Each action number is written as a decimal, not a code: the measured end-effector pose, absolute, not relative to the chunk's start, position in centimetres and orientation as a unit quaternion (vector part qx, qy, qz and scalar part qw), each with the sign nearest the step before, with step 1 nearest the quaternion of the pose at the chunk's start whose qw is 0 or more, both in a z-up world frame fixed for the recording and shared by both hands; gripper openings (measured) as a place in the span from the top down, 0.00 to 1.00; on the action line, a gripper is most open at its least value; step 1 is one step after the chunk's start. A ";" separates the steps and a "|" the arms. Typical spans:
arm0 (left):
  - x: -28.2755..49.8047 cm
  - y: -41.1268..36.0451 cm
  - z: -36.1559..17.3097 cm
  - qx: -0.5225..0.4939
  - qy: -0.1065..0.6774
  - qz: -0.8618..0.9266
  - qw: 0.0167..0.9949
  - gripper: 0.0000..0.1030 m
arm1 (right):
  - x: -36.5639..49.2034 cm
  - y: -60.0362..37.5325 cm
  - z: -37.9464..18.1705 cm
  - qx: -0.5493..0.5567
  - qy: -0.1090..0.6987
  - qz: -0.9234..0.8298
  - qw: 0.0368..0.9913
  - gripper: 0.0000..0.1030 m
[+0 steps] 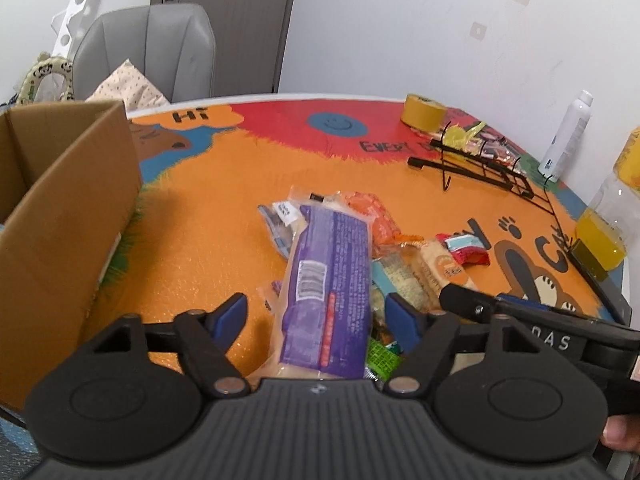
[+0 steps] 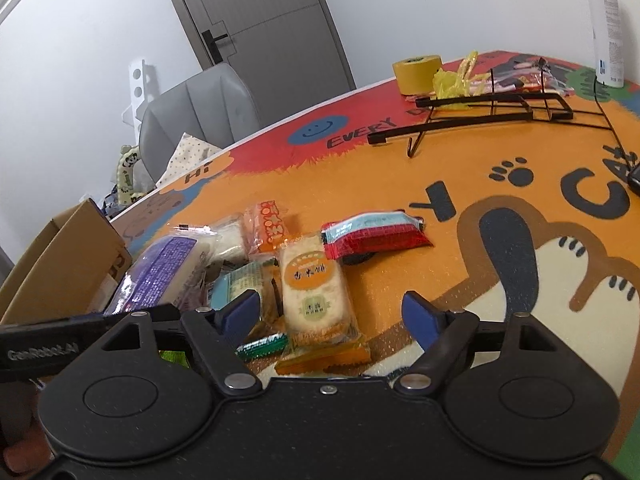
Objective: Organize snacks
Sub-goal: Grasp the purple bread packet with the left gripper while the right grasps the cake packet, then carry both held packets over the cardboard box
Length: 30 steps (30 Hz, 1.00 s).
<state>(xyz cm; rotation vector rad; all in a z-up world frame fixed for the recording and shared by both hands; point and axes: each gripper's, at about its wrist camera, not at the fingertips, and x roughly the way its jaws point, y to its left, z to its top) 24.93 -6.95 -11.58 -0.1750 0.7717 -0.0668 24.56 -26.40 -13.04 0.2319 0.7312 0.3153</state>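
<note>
**Left hand-held gripper straddles the purple packet**

Left hand-held gripper [image 1: 316, 316] has its blue pads spread to either side of the purple snack packet [image 1: 332, 276], which lies on top of the snack pile on the counter [image 1: 208, 220]. A gap shows beside the left pad; the right pad stands close to the packet's edge, and I cannot tell whether it touches. I read the jaws as not yet pinching. The packet's long axis runs straight away from this hand-held gripper, roughly along its pointing line, so the pads face the packet's long sides: closing across the short width looks like the natural grasp.

The right hand-held gripper [image 2: 332, 316] is also spread wide and holds nothing. Between and just ahead of its pads lies the pale rice-cracker packet [image 2: 312, 292], long axis likewise pointing away. The red packet [image 2: 372, 236] sits a little beyond it, apart from the pile.

The cardboard box [image 1: 68, 216] stands open at the left edge of the counter, on the left hand's side, so the left hand is the nearer one to carry the purple packet there, if the box is the destination.
</note>
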 end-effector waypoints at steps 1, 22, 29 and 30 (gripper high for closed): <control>25.2 -6.9 -11.8 -0.088 0.380 -0.033 0.920 0.36 | 24.6 -26.2 -13.0 0.110 0.355 0.153 0.916 0.23; 24.1 -5.8 -11.5 -0.126 0.383 -0.028 0.914 0.67 | 23.4 -25.1 -12.7 0.085 0.354 0.146 0.920 0.68; 22.7 -5.3 -10.3 -0.131 0.370 -0.025 0.919 0.67 | 22.3 -25.5 -11.3 0.105 0.339 0.159 0.921 0.68; 22.6 -5.1 -10.1 -0.132 0.369 -0.024 0.920 0.67 | 22.2 -25.6 -11.1 0.107 0.337 0.160 0.921 0.68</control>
